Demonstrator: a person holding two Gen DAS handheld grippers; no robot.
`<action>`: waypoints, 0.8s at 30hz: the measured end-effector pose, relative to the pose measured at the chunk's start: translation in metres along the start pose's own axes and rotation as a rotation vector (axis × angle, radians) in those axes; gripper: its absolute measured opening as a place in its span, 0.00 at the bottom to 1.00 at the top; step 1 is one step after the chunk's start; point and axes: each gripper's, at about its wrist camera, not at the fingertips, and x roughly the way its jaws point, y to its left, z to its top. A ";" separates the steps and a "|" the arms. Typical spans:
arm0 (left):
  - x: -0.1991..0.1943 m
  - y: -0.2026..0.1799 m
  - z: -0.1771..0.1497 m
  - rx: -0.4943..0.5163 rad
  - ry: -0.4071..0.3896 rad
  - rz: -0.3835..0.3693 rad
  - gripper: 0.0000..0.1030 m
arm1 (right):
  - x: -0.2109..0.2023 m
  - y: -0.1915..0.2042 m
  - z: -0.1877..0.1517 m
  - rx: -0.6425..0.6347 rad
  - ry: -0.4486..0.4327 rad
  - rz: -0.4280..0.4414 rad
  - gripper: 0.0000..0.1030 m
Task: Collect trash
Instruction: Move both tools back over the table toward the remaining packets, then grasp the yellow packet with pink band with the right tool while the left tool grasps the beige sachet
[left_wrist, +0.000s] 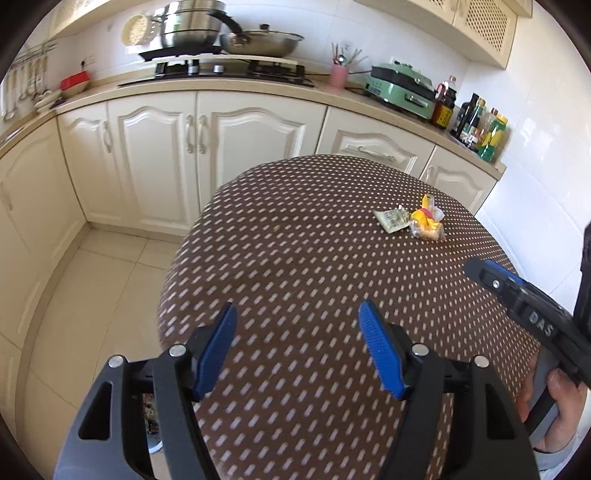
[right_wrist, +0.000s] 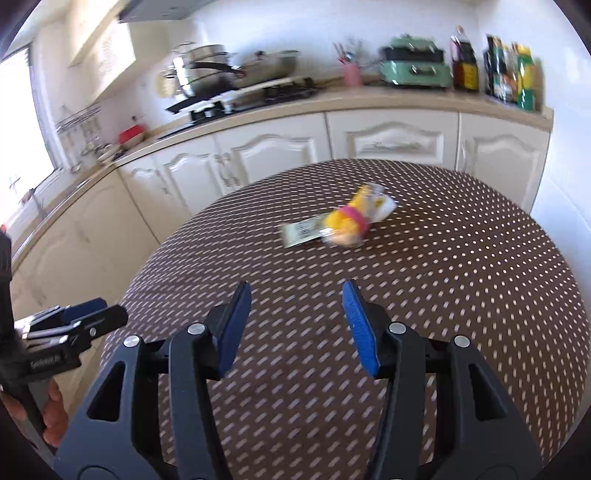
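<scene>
Trash, uncollected: yellow wrapper and pale green packet lying touching on the dotted table (far side), well ahead of left gripper and right gripper, both jaws spread, empty; all pickup remains.

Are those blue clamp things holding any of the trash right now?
No. Both the left hand-held gripper and the right hand-held gripper are open and empty; the wrappers lie untouched on the table.

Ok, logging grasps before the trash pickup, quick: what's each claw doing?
Left claw: open, holding nothing.
Right claw: open, holding nothing.
</scene>
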 end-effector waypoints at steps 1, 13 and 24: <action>0.008 -0.005 0.007 0.009 0.007 -0.002 0.65 | 0.007 -0.006 0.004 0.020 0.010 0.000 0.51; 0.073 -0.051 0.053 0.079 0.048 -0.008 0.66 | 0.098 -0.064 0.042 0.188 0.120 -0.008 0.52; 0.122 -0.106 0.073 0.201 0.094 -0.033 0.66 | 0.055 -0.076 0.038 0.152 0.033 -0.020 0.33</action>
